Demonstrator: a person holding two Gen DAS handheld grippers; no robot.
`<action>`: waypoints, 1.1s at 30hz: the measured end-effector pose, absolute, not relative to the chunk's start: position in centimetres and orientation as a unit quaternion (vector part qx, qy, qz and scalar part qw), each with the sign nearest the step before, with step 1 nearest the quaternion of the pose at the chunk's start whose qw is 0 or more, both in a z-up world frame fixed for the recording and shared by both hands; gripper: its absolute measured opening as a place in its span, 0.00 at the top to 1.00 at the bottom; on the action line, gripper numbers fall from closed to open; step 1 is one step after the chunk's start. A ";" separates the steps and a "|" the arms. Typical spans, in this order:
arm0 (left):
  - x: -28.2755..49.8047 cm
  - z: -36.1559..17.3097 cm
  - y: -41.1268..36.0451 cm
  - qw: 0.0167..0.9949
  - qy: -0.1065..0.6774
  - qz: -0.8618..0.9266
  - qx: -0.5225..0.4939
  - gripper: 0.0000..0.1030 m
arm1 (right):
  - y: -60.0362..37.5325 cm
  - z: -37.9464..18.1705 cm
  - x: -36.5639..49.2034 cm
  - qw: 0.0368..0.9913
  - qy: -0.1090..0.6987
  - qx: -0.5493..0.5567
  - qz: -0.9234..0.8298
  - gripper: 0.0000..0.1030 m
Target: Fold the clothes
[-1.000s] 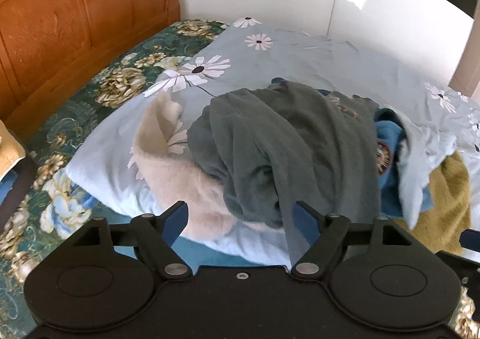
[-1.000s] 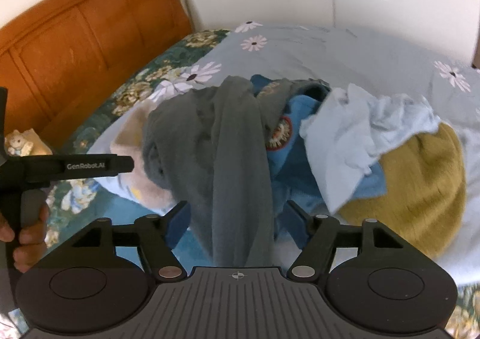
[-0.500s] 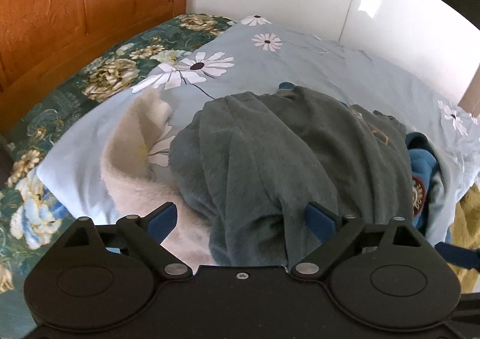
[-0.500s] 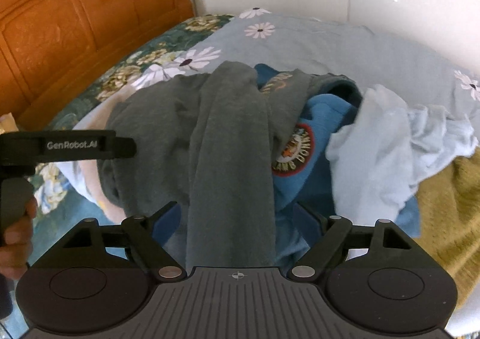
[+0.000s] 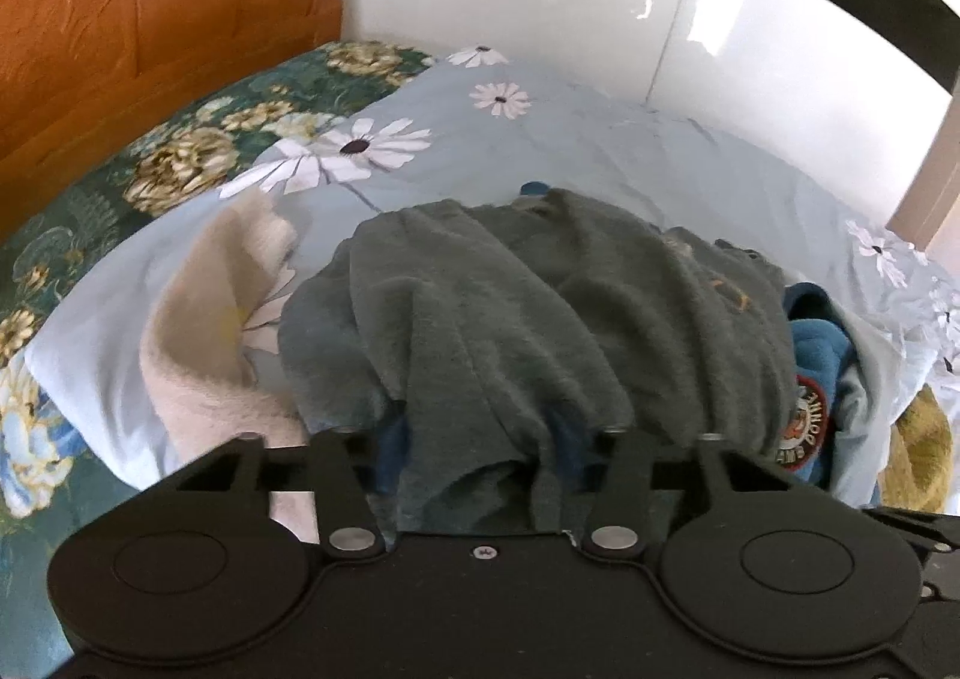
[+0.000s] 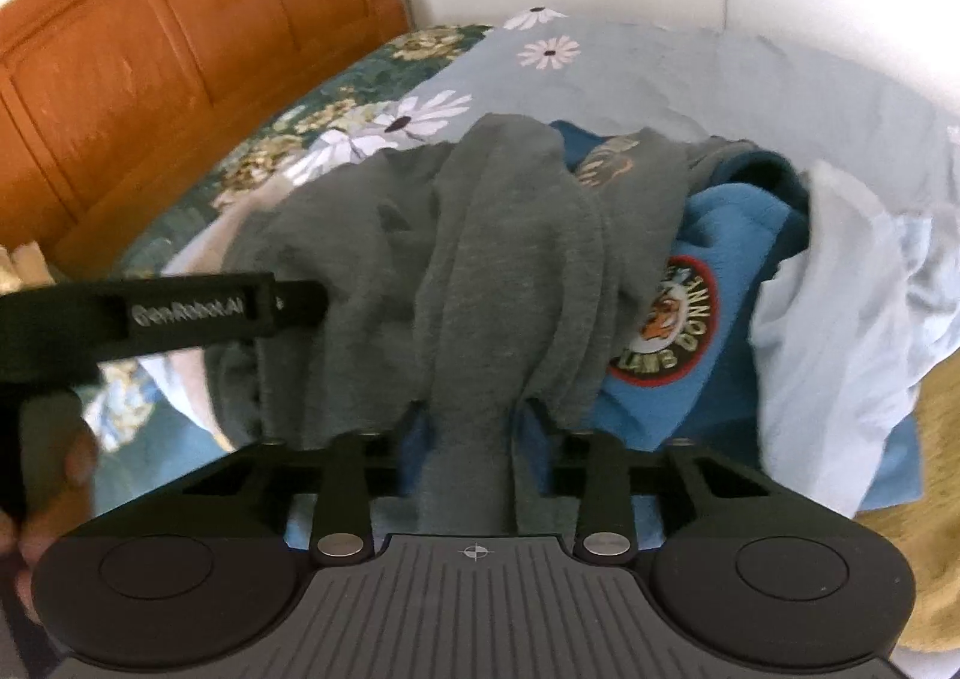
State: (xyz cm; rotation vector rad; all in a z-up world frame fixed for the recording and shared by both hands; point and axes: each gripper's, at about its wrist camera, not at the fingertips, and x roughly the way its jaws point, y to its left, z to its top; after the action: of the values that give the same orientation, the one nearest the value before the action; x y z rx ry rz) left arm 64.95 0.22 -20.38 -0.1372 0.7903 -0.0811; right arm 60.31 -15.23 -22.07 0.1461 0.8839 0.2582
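Grey sweater (image 5: 540,319) heaped on the bed (image 5: 690,162), draped over the pile of clothes. Left hand-held gripper (image 5: 474,457) has a thick bunch of its near edge between the fingers, jaws closing on the fabric. Right hand-held gripper (image 6: 474,427) is closing too, pinching a narrow fold of the same sweater (image 6: 498,259). Just beside it, partly underneath, a blue top (image 6: 690,319) with a round badge; a pale blue garment (image 6: 840,331) further right, a cream fleece (image 5: 204,355) on the left. Wooden headboard (image 6: 168,48) behind.
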 end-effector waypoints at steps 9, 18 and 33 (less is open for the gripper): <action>63.9 -19.2 0.8 0.916 0.386 -0.039 -0.101 0.89 | -16.8 -20.7 59.3 0.882 0.421 0.144 0.155 0.97; 59.7 -16.1 1.2 0.916 0.381 -0.048 -0.115 0.91 | -16.3 -16.6 56.6 0.869 0.409 0.171 0.218 0.98; 46.0 -12.5 0.9 0.911 0.398 -0.069 -0.085 0.95 | -17.2 -12.1 44.0 0.849 0.426 0.206 0.235 0.98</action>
State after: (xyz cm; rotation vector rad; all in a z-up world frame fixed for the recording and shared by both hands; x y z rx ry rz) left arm 45.96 0.90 -12.47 -0.1760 0.8212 -0.1424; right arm 44.02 -17.17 -12.08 0.4341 0.8971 0.4948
